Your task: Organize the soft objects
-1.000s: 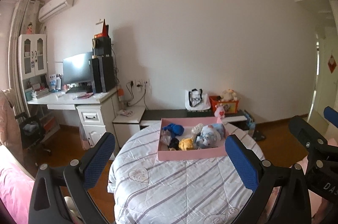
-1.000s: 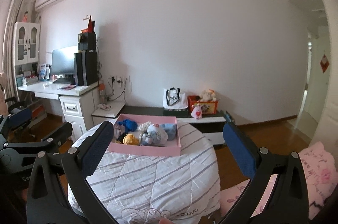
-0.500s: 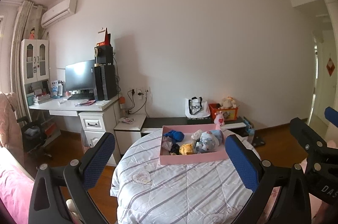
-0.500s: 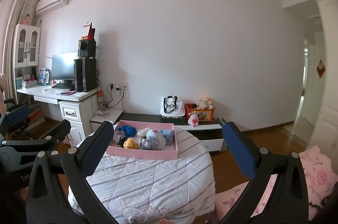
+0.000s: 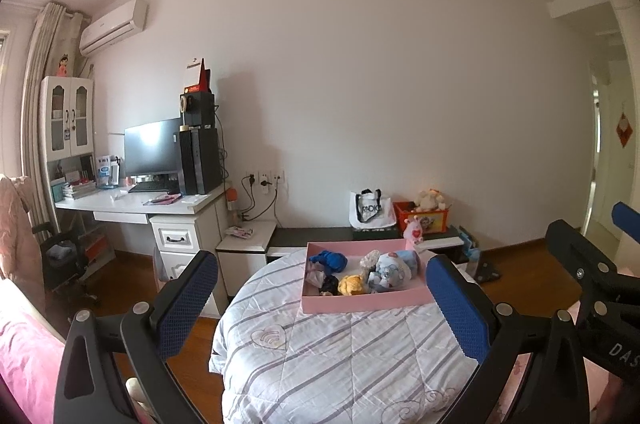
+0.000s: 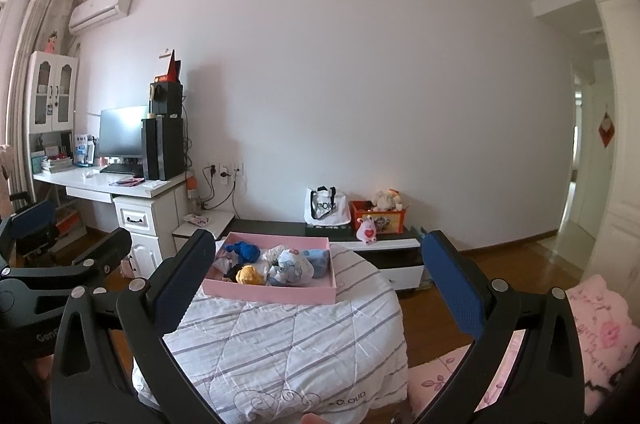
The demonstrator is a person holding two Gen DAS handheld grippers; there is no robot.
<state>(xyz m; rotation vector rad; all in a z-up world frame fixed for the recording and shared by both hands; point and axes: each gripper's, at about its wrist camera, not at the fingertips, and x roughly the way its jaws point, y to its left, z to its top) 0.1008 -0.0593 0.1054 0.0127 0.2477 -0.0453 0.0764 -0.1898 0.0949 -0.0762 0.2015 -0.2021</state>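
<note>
On the striped white quilt point(image 5: 340, 352), soft toys point(image 5: 390, 270) and bundled cloths point(image 5: 330, 260) lay heaped inside a shallow pink cardboard tray point(image 5: 366, 300). Both the left gripper point(image 5: 320, 308) and right gripper point(image 6: 318, 298) hung empty, jaws wide, well short. Gathered already, or awaiting sorting: unclear.

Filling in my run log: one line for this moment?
left tongs: open, empty | right tongs: open, empty | soft toys: in pink tray on striped quilt
</note>
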